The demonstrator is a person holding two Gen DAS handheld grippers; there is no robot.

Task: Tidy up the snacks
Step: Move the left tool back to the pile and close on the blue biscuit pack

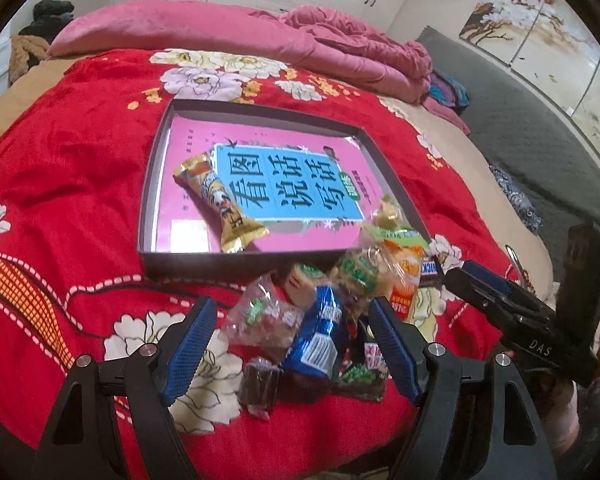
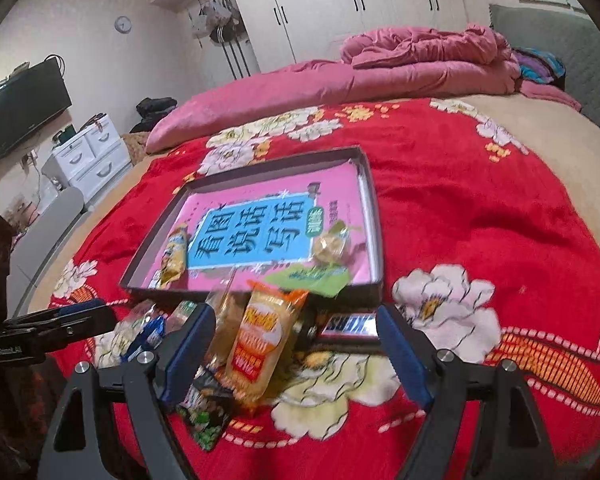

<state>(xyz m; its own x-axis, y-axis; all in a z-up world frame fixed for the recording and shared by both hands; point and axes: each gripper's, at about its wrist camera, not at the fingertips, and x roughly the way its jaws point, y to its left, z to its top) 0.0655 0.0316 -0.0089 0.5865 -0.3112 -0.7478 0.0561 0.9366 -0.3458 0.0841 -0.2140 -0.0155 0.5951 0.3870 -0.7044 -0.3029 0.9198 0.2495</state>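
Note:
A pile of loose snacks lies on the red flowered blanket (image 1: 60,184) in front of a shallow dark tray (image 1: 148,184) lined with a pink book. Inside the tray are a golden wrapped bar (image 1: 220,204), a round yellow candy (image 2: 330,246) and a green packet (image 2: 312,276). My left gripper (image 1: 292,344) is open over the pile, with a blue packet (image 1: 316,336) and a clear-wrapped candy (image 1: 260,316) between its fingers, untouched. My right gripper (image 2: 296,340) is open around an orange packet (image 2: 264,340). A Snickers bar (image 2: 348,326) lies just beyond it.
A rumpled pink quilt (image 1: 340,48) lies behind the tray. A grey padded headboard (image 1: 540,152) runs along the right. Off the bed to the left are a wall TV (image 2: 20,108) and white drawers (image 2: 92,156). Wardrobe doors (image 2: 340,4) stand at the back.

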